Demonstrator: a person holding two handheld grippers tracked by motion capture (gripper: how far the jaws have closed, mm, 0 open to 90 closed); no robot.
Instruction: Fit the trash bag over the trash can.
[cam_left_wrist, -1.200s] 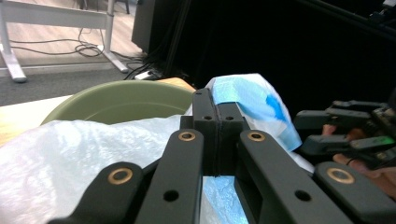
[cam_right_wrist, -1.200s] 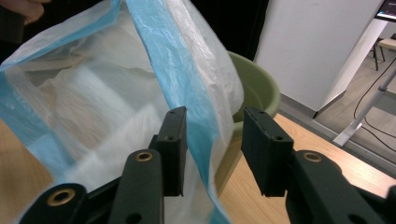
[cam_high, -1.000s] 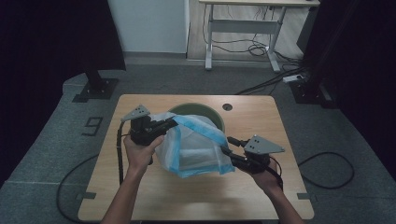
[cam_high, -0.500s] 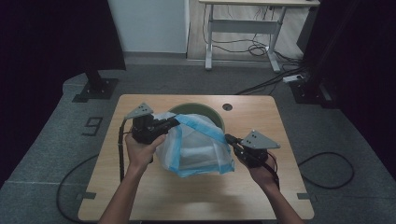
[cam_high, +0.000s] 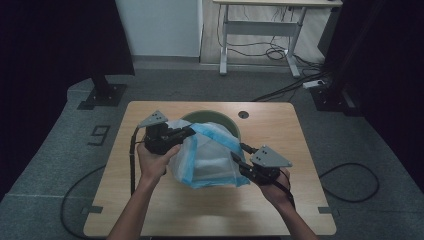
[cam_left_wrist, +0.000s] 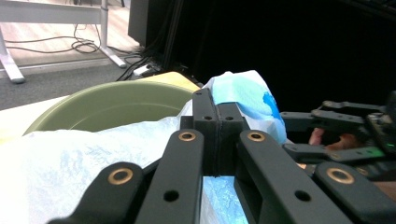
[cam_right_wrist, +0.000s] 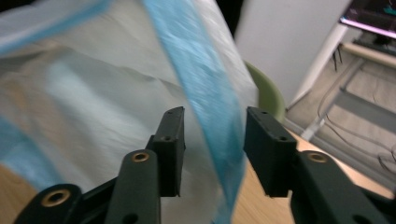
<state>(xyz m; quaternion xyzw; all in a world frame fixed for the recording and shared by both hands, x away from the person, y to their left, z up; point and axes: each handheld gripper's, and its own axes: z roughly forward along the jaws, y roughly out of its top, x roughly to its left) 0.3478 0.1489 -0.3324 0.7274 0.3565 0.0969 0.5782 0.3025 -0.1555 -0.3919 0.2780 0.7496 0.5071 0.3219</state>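
Observation:
A translucent white plastic bag (cam_high: 210, 160) with a blue hem hangs spread over a green basin (cam_high: 220, 117) on the table. My left gripper (cam_high: 187, 131) is shut on the bag's upper left edge; in the left gripper view its jaws (cam_left_wrist: 216, 105) meet with the film (cam_left_wrist: 70, 158) bunched around them. My right gripper (cam_high: 237, 157) is at the bag's right edge. Its jaws have just been opening. In the right gripper view they (cam_right_wrist: 212, 140) stand apart, and the blue hem (cam_right_wrist: 205, 93) runs between them without being pressed.
The wooden table (cam_high: 150, 210) has a small round hole (cam_high: 243, 114) behind the basin. Gripper cables trail off the table's left and right sides. A black stand base (cam_high: 102, 95) and a desk frame (cam_high: 260, 40) with floor cables are beyond the table.
The right gripper has shifted slightly along the bag's right edge. The left gripper and its side of the bag have stayed put.

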